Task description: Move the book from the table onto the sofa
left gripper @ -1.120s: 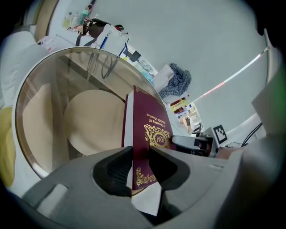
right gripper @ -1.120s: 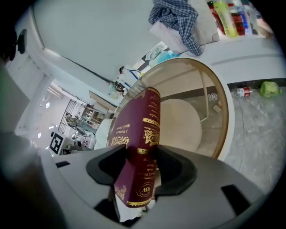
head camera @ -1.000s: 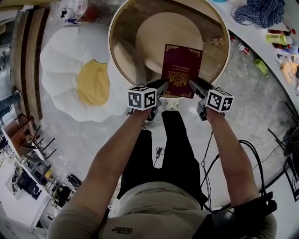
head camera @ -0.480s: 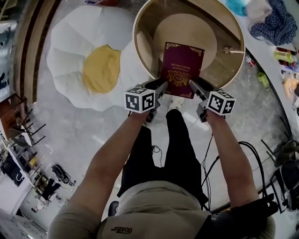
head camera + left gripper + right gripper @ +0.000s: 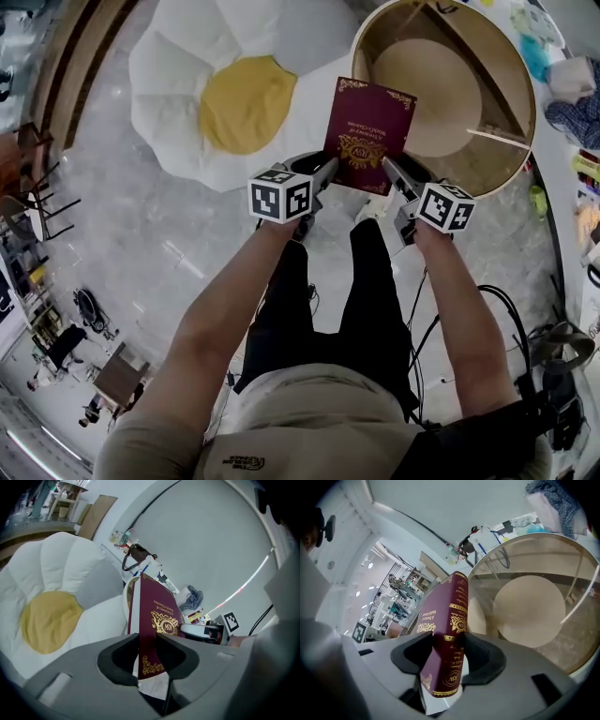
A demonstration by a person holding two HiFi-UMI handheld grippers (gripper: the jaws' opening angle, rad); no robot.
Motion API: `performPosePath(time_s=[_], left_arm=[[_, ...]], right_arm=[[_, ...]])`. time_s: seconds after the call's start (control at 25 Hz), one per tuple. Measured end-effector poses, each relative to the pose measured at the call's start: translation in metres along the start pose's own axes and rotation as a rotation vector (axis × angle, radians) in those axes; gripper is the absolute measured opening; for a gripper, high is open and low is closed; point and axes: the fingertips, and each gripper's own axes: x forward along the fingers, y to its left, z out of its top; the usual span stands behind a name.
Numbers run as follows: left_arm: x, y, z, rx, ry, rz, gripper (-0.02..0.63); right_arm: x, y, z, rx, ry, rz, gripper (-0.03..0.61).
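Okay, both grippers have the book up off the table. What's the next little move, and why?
Probably swing the book left, over the white and yellow sofa, before lowering it. The left gripper and the right gripper are both shut on its lower end, so the hold looks secure. In the head view it sits between the sofa and the round table, not yet above the cushion.

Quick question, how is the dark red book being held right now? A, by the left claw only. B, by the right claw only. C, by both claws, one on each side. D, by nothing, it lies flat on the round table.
C: the left claw and the right claw each pinch a lower corner of the book, and each gripper view shows it between closed jaws.
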Motion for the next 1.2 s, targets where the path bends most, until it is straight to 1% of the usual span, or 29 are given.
performPosePath(time_s=[0.12,0.2,0.4,0.6,0.88,1.2], left_arm=[[-0.003,0.001,-0.009,-0.026,-0.029,0.023,0.118],[-0.012,0.01,-0.014,-0.046,-0.049,0.039,0.117],[-0.065,0.069,-0.024,-0.113,-0.097,0.069,0.118],[-0.088,0.106,-0.04,-0.176,-0.129,0.093,0.118],[-0.093,0.161,-0.057,-0.219,-0.137,0.116,0.118],[-0.067,0.216,-0.072,-0.248,-0.124,0.113,0.118]], right_arm=[[0.003,0.0,-0.003,-0.033,0.025,0.022,0.213],[0.011,0.009,-0.008,-0.051,0.046,0.038,0.213],[0.067,0.061,-0.035,-0.1,0.116,0.063,0.213],[0.103,0.083,-0.057,-0.136,0.175,0.079,0.213],[0.154,0.088,-0.084,-0.154,0.233,0.081,0.213],[0.21,0.065,-0.1,-0.187,0.295,0.069,0.213]])
